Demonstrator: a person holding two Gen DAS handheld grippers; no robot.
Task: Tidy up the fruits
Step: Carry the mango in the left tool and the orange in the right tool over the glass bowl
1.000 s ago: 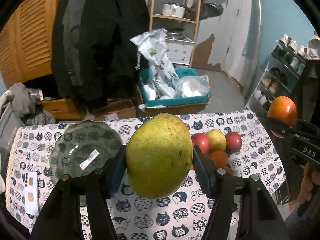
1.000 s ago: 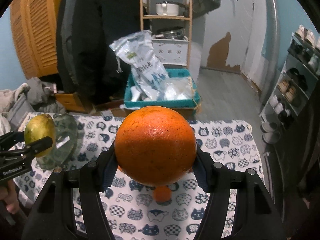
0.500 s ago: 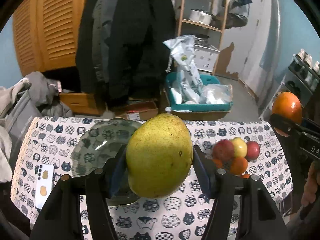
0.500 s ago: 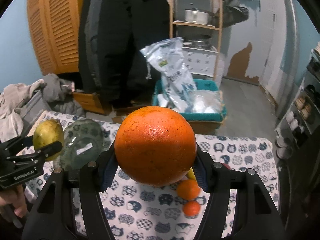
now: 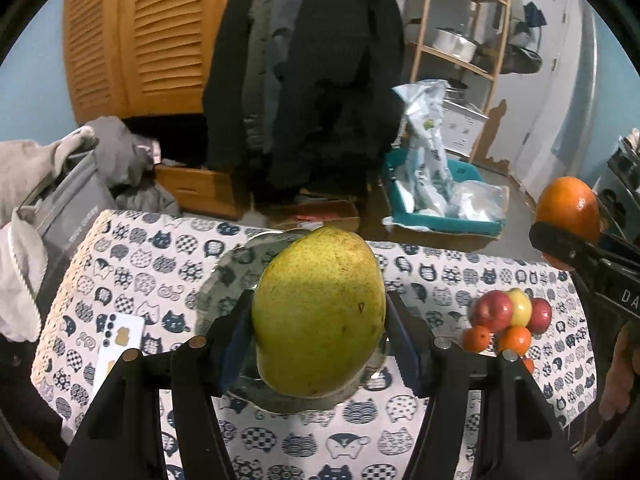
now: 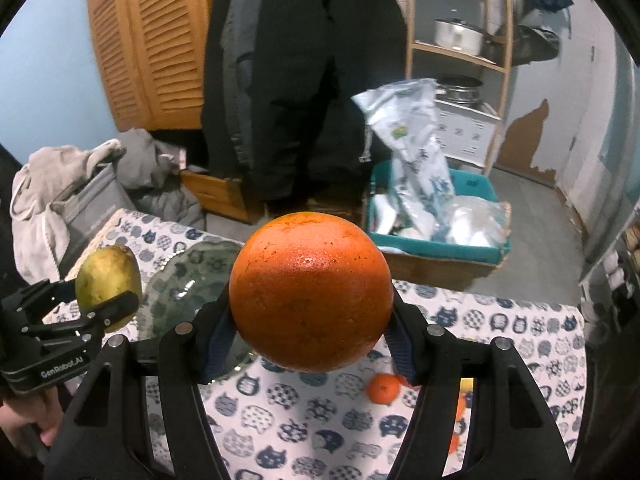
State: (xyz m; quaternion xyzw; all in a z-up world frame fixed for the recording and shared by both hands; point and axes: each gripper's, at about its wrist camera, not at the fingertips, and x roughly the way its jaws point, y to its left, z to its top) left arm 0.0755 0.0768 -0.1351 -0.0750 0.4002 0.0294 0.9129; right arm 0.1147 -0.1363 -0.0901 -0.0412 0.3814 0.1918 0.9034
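My left gripper [image 5: 318, 316] is shut on a yellow-green mango [image 5: 318, 312], held above a clear glass plate [image 5: 224, 276] on the cat-print tablecloth. My right gripper [image 6: 310, 322] is shut on a large orange [image 6: 310, 296], raised over the table to the right of the plate [image 6: 188, 280]. The left wrist view shows the orange [image 5: 568, 216] at the right edge; the right wrist view shows the mango [image 6: 108, 286] at the left. A pile of red and yellow apples [image 5: 508, 308] and small tangerines [image 5: 516, 338] lies on the cloth, right of the plate.
A white phone [image 5: 118, 344] lies near the table's left edge. Grey clothes [image 5: 36, 184] pile up at the left. Beyond the table are dark coats [image 5: 320, 80], a teal bin with bags [image 5: 440, 200], a wooden shelf [image 5: 460, 40] and a louvred cupboard [image 5: 140, 36].
Both grippers have swung leftward with their fruit. The plate now lies behind the mango in the left wrist view, and the fruit pile has slid to the right.
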